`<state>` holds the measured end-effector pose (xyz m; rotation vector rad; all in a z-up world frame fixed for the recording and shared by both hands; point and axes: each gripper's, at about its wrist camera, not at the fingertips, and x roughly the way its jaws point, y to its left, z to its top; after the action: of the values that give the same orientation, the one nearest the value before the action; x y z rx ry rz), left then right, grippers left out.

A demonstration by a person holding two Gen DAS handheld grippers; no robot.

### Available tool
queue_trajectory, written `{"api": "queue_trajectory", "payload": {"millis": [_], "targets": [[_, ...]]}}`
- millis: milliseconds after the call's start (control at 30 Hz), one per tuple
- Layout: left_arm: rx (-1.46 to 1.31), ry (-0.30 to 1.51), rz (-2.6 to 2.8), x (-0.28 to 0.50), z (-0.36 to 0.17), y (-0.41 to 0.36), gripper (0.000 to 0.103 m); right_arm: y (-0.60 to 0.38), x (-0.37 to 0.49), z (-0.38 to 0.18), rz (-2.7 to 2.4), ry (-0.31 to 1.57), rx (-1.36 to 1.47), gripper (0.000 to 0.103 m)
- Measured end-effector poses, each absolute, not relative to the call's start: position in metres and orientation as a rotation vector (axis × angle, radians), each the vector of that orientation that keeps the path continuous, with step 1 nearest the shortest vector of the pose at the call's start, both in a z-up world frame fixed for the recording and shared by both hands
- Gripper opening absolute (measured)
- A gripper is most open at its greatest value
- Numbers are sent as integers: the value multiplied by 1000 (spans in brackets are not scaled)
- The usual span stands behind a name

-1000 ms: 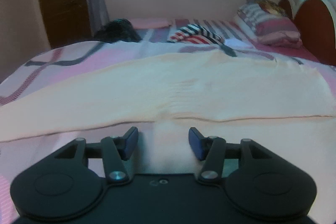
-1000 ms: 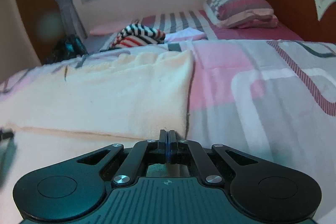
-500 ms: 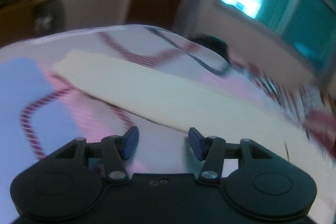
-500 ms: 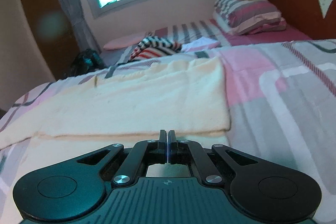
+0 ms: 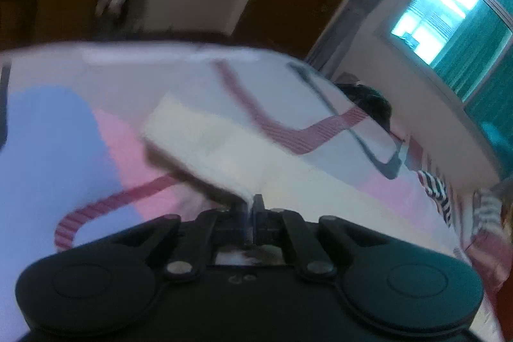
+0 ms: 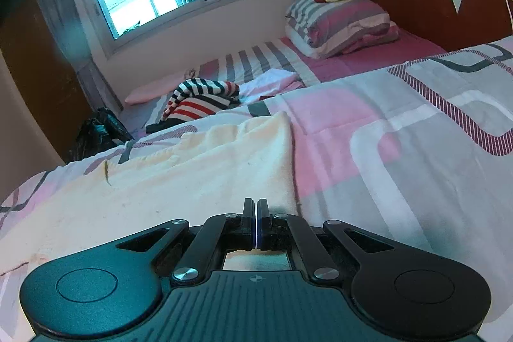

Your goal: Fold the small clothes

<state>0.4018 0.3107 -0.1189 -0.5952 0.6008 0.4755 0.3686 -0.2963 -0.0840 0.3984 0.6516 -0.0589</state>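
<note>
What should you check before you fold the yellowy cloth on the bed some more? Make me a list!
1. Left gripper shut on the cream cloth: ok, the fabric edge runs right into the closed tips.
2. Right gripper shut: ok. Whether it pinches the cloth: cannot tell, the tips hide the fabric.
3. Cloth lying flat: not ok, its far edge is bunched and wavy.
4. Striped garment out of the way: ok, it lies further back on the bed.
5. Bedspread beside the cloth bare for folding: ok.
6. Left view sharp enough to aim: not ok, blurred.
</note>
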Motion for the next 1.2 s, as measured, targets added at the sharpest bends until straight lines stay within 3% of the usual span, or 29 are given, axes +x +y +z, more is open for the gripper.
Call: {"api": "queue_trajectory", "payload": {"millis": [367, 567, 833, 1067, 1100, 1167, 1200], "targets": [[-223, 546, 67, 438, -83, 121, 2, -286, 361, -78, -21, 644, 390, 0], [-47, 569, -83, 449, -91, 18, 2, -290, 358, -81, -10, 651, 407, 0], [145, 653, -179, 471, -123, -63, 2, -301, 355, -86, 7, 663, 422, 0], [239, 655, -330, 458, -146, -101, 53, -301, 356, -88, 27, 672, 438, 0], [238, 631, -353, 451, -145, -102, 56, -300, 356, -88, 28, 671, 438, 0], [260, 592, -406, 439, -145, -108, 70, -299, 356, -87, 39, 668, 437, 0], [282, 584, -422, 437, -146, -112, 72, -297, 356, -86, 42, 666, 433, 0]]}}
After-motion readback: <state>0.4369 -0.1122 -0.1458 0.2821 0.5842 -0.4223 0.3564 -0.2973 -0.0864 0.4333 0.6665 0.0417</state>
